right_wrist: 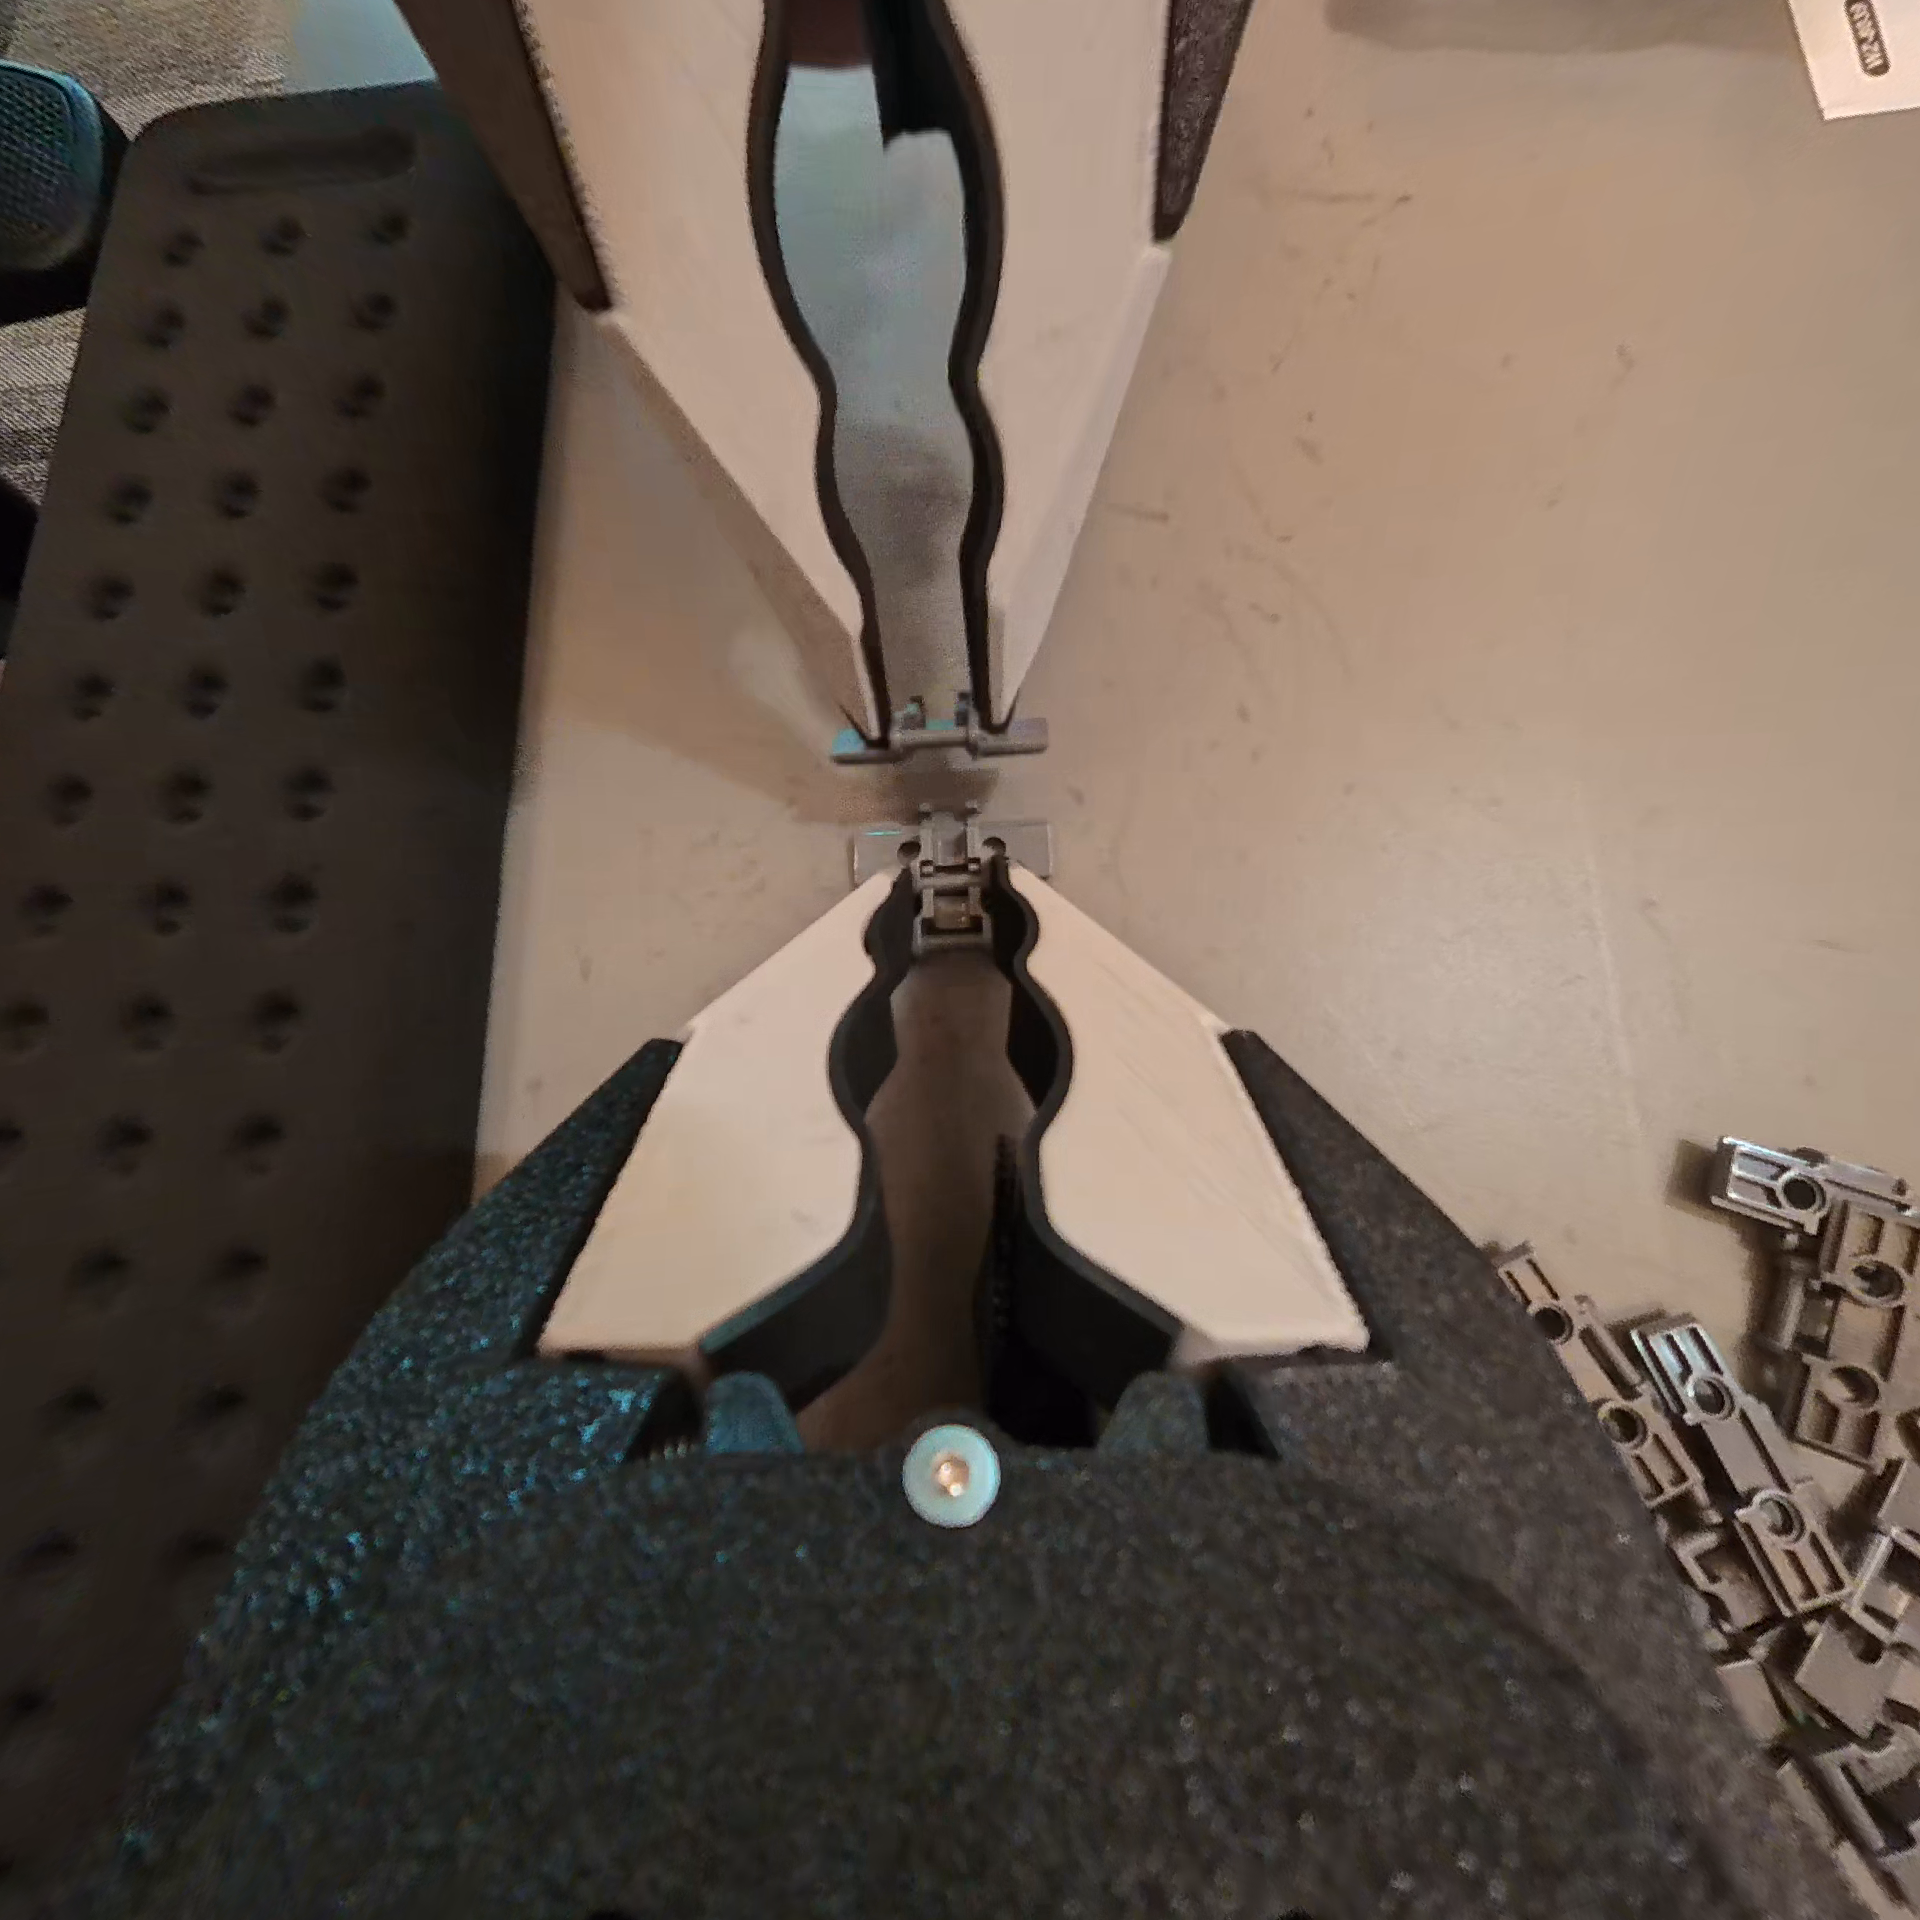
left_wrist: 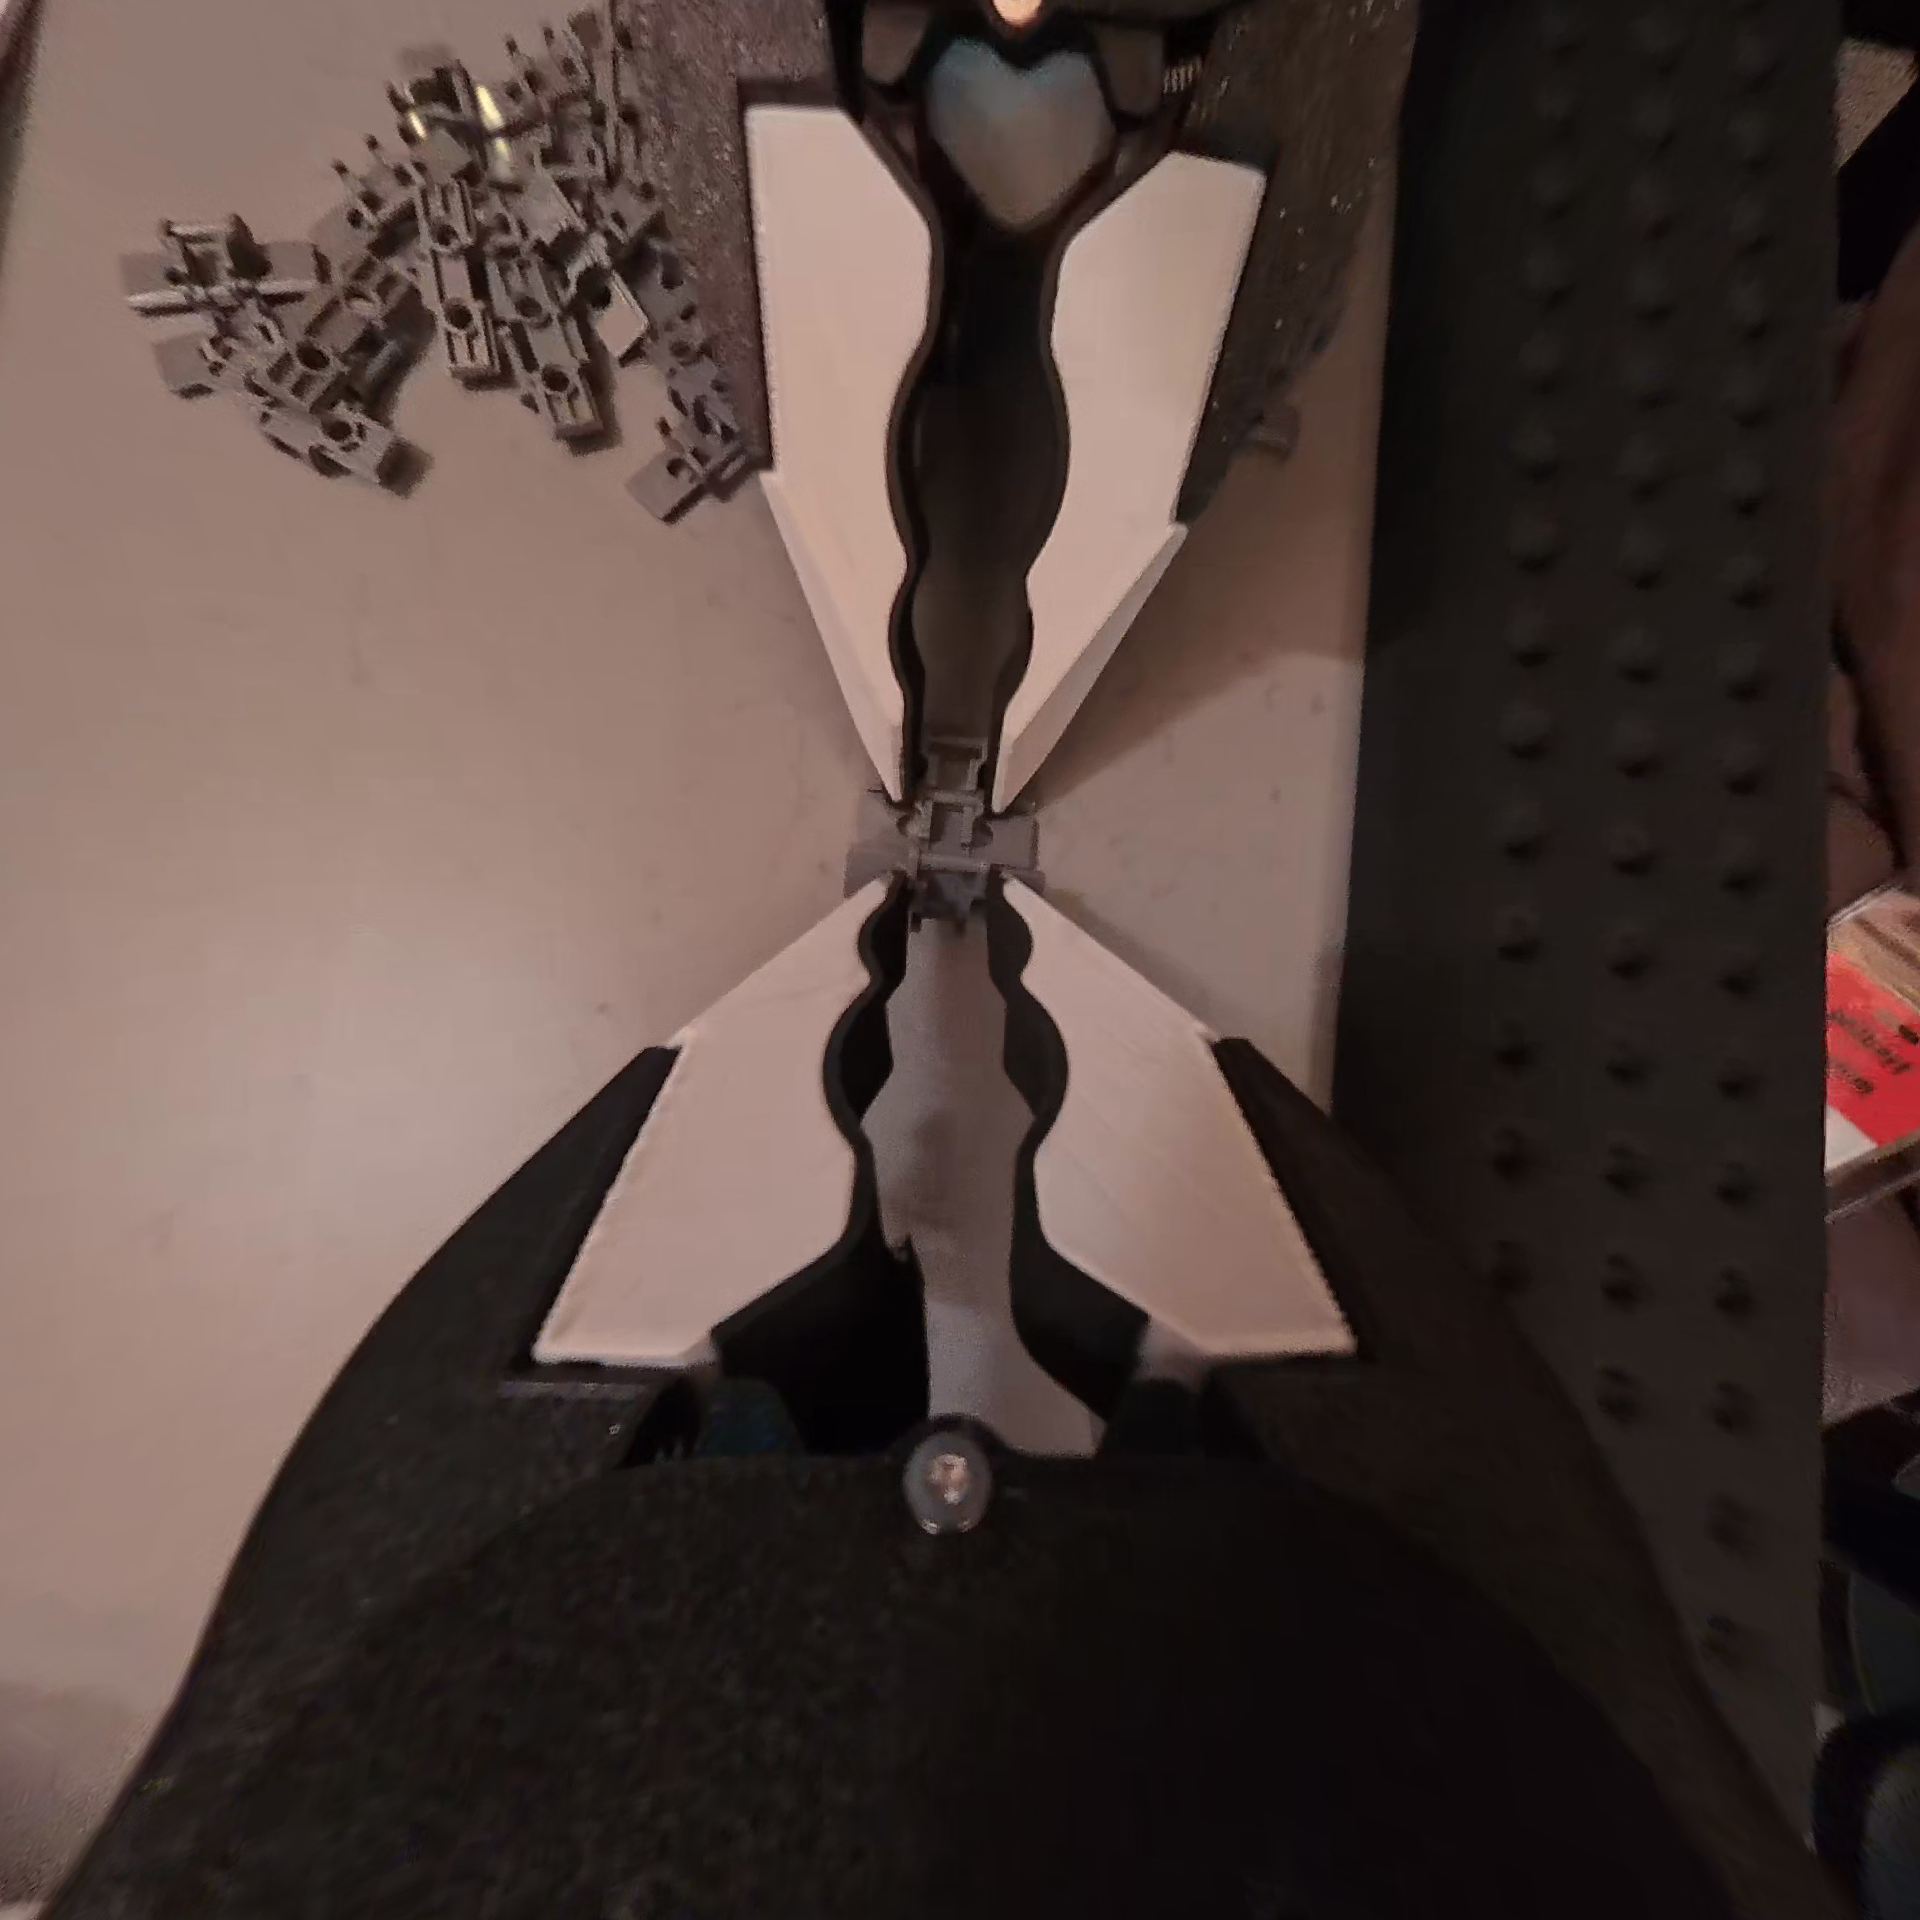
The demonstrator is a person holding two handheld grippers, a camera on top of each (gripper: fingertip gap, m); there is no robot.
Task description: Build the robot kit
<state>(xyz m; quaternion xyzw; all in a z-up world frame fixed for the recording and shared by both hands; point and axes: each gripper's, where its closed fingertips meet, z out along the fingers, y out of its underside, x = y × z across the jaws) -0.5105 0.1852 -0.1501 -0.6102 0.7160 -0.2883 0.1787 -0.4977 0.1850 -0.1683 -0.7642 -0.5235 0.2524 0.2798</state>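
Two white-fingered grippers face each other tip to tip over a beige table (left_wrist: 312, 935). My left gripper (left_wrist: 943, 902) is shut on a small grey plastic piece (left_wrist: 940, 878). It shows from the top in the right wrist view (right_wrist: 930, 717), holding that piece (right_wrist: 940, 740). My right gripper (right_wrist: 951, 896) is shut on a second small grey piece (right_wrist: 951, 852). It enters from the top in the left wrist view (left_wrist: 951, 769). In the right wrist view a narrow gap separates the two pieces. In the left wrist view they overlap.
A pile of several similar grey pieces (left_wrist: 416, 291) lies on the table, also at the lower right of the right wrist view (right_wrist: 1766, 1455). A black perforated board (left_wrist: 1610, 727) (right_wrist: 208, 727) runs along one side. A paper label (right_wrist: 1860, 62) lies far off. Only a small space, under 4 cm, lies between the two pairs of fingers.
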